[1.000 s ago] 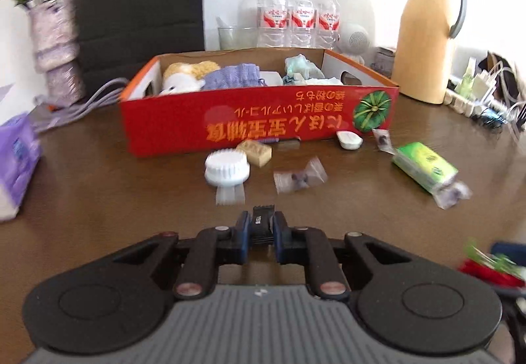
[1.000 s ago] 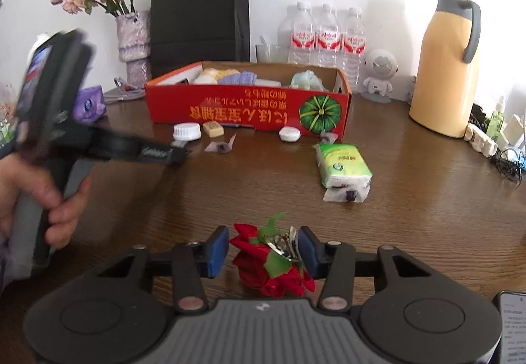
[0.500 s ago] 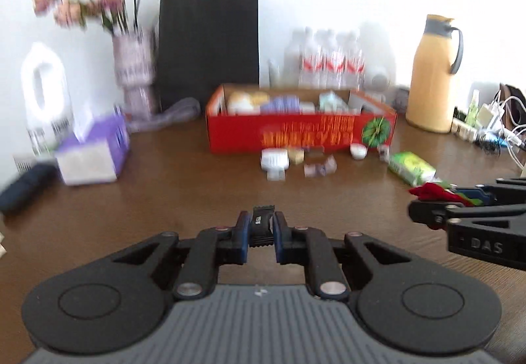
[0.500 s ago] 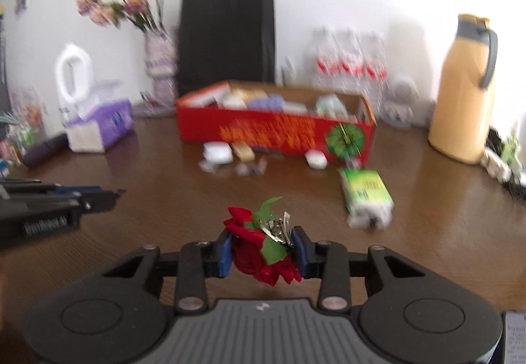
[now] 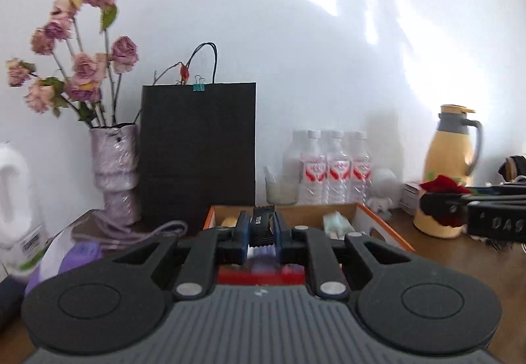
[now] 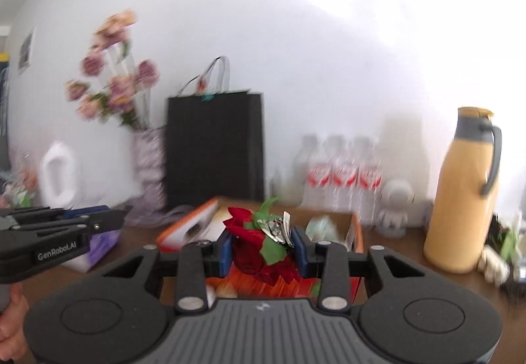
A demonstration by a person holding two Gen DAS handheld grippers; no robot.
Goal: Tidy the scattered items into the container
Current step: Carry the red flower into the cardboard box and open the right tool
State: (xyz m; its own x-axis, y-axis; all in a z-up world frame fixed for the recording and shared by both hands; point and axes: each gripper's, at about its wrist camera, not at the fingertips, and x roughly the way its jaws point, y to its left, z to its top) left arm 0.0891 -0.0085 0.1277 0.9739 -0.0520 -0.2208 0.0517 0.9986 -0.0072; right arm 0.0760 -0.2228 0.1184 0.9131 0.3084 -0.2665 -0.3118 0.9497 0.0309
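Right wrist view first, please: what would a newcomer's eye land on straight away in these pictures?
Probably the red rose hair clip, pinched in the right tool just above the near wall of the red cardboard box. Next, the small black object clamped in the left tool, also in front of the box. Behind stand a black paper bag, dried pink roses to its left and a yellow thermos far right.
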